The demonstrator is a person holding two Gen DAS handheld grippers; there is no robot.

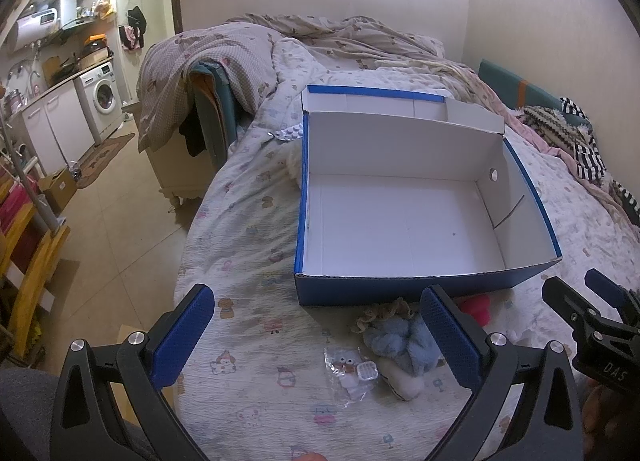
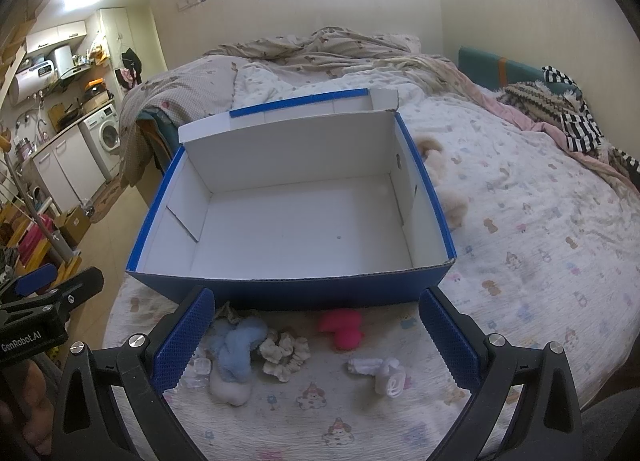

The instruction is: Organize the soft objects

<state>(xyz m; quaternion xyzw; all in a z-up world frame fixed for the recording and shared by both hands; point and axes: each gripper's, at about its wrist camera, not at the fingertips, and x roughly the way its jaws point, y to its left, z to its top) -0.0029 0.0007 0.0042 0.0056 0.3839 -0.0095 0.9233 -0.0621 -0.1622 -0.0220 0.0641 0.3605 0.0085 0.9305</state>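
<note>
On the bed [image 2: 540, 221], both tongs, left [image 1: 320, 335] and right [image 2: 316, 335], are spread and empty; a hasty pinch could snag the quilt alongside the blue scrunchie [image 2: 238, 345].

White letters "DAS" stand on the black body of the right gripper [image 1: 600, 325], seen from the left wrist view. "GenRobot.AI" is printed in white on the left gripper [image 2: 36, 313], seen from the right wrist view.
</note>
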